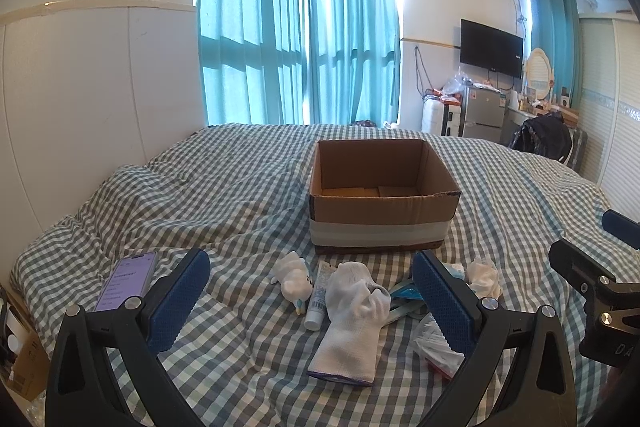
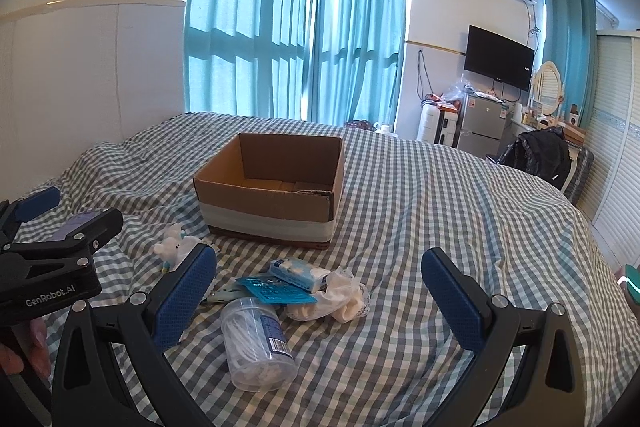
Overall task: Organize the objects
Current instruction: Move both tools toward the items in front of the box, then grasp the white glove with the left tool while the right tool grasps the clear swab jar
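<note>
Jaws on both tools stand wide with nothing between the pads: the left gripper [image 1: 311,297] hangs above the pile of small things, the right gripper [image 2: 319,291] just beside it, tilted down toward the same pile.

Under everything lies the bed [image 1: 208,187] with its grey-and-white checked cover. On it, beyond the pile, sits an open cardboard box [image 1: 382,211], upright, a pale band of tape around its lower wall, with nothing visible inside. Left of the pile a phone [image 1: 129,279] lies face up with its screen lit.

Nearest the left tool lies a white sock [image 1: 352,323], resting partly on a small white tube [image 1: 319,297]. A clear round tub of cotton swabs [image 2: 256,343] lies on its side. Beside it are a crumpled white sock [image 2: 344,297], a teal packet [image 2: 272,289], a small blue-and-white pack [image 2: 294,273] and a little white plush toy [image 2: 170,247].
</note>
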`<act>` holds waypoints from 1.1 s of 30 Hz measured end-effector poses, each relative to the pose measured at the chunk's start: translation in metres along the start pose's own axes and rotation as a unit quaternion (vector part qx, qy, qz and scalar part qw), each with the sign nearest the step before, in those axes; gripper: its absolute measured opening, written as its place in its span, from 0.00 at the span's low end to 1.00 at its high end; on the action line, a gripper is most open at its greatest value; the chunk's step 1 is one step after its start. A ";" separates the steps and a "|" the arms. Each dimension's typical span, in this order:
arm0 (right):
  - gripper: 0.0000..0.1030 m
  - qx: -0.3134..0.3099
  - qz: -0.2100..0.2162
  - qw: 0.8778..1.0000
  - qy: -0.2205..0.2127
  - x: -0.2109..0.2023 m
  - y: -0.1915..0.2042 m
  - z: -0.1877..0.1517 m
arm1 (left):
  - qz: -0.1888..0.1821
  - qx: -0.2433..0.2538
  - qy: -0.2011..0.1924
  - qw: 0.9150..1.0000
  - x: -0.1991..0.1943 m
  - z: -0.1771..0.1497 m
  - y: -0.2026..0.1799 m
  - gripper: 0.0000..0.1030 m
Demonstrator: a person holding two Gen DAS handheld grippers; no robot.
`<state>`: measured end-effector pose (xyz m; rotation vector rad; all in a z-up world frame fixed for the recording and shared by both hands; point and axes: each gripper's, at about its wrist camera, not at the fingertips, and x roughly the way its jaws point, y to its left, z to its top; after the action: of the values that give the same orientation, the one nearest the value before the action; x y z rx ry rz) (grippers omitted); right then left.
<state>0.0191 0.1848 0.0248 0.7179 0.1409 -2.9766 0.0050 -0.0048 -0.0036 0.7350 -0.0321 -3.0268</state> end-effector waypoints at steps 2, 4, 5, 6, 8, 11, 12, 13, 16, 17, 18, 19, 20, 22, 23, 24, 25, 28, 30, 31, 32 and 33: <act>1.00 0.001 0.004 1.000 0.004 0.001 0.000 -0.001 | -0.001 0.001 0.001 1.000 0.000 -0.001 0.000 1.00; 1.00 0.002 0.007 1.000 0.006 0.002 0.001 -0.002 | 0.000 0.002 0.004 1.000 0.001 -0.002 -0.001 1.00; 1.00 0.001 0.009 1.000 0.008 0.003 0.001 -0.003 | 0.000 0.003 0.005 1.000 0.001 -0.003 -0.001 1.00; 1.00 0.001 0.010 1.000 0.009 0.004 0.001 -0.003 | 0.001 0.003 0.007 1.000 0.002 -0.004 -0.001 1.00; 1.00 0.000 0.013 1.000 0.013 0.006 0.003 -0.005 | 0.002 0.005 0.011 1.000 0.004 -0.005 -0.002 1.00; 1.00 -0.001 0.019 1.000 0.019 0.008 0.004 -0.008 | 0.002 0.008 0.020 1.000 0.008 -0.009 -0.003 1.00; 1.00 -0.003 0.023 0.999 0.024 0.011 0.006 -0.010 | 0.001 0.009 0.024 1.000 0.010 -0.010 -0.003 1.00; 1.00 -0.004 0.024 0.999 0.027 0.012 0.006 -0.010 | 0.002 0.010 0.029 1.000 0.013 -0.012 -0.003 1.00; 1.00 -0.011 0.030 0.998 0.045 0.022 0.010 -0.018 | 0.003 0.012 0.049 0.999 0.022 -0.019 -0.003 1.00; 1.00 -0.013 0.032 0.998 0.052 0.025 0.011 -0.021 | 0.004 0.015 0.058 0.998 0.027 -0.023 -0.003 1.00; 1.00 -0.015 0.034 0.998 0.059 0.029 0.012 -0.024 | 0.006 0.016 0.067 0.998 0.032 -0.026 -0.003 1.00; 1.00 -0.017 0.036 0.997 0.067 0.034 0.013 -0.028 | 0.006 0.018 0.076 0.997 0.037 -0.030 -0.003 1.00; 1.00 -0.020 0.037 0.996 0.075 0.038 0.014 -0.032 | 0.005 0.019 0.088 0.996 0.044 -0.035 -0.003 1.00; 1.00 -0.025 0.040 0.995 0.092 0.049 0.016 -0.042 | 0.002 0.021 0.112 0.994 0.056 -0.044 -0.004 1.00; 1.00 -0.026 0.042 0.994 0.099 0.053 0.018 -0.046 | 0.003 0.022 0.124 0.992 0.063 -0.050 -0.004 1.00; 1.00 -0.028 0.044 0.993 0.108 0.059 0.019 -0.052 | 0.004 0.023 0.133 0.991 0.067 -0.055 -0.005 1.00; 1.00 -0.031 0.047 0.991 0.119 0.065 0.020 -0.057 | 0.005 0.024 0.143 0.989 0.072 -0.059 -0.006 1.00; 0.99 -0.033 0.053 0.988 0.139 0.076 0.023 -0.067 | 0.005 0.023 0.174 0.984 0.087 -0.072 -0.006 1.00; 0.97 -0.033 0.059 0.986 0.153 0.083 0.023 -0.072 | 0.000 0.020 0.184 0.983 0.091 -0.078 -0.005 1.00; 0.95 -0.033 0.063 0.985 0.159 0.086 0.023 -0.074 | -0.004 0.018 0.188 0.982 0.093 -0.080 -0.005 1.00; 0.95 -0.033 0.067 0.983 0.165 0.089 0.024 -0.076 | -0.009 0.016 0.192 0.981 0.096 -0.082 -0.004 1.00; 0.95 -0.032 0.074 0.982 0.170 0.092 0.025 -0.078 | -0.011 0.015 0.193 0.981 0.098 -0.084 -0.005 1.00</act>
<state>-0.0249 0.1637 -0.0878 1.1681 0.1933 -2.6733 -0.0436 -0.0040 -0.1231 1.3157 -0.0625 -2.8504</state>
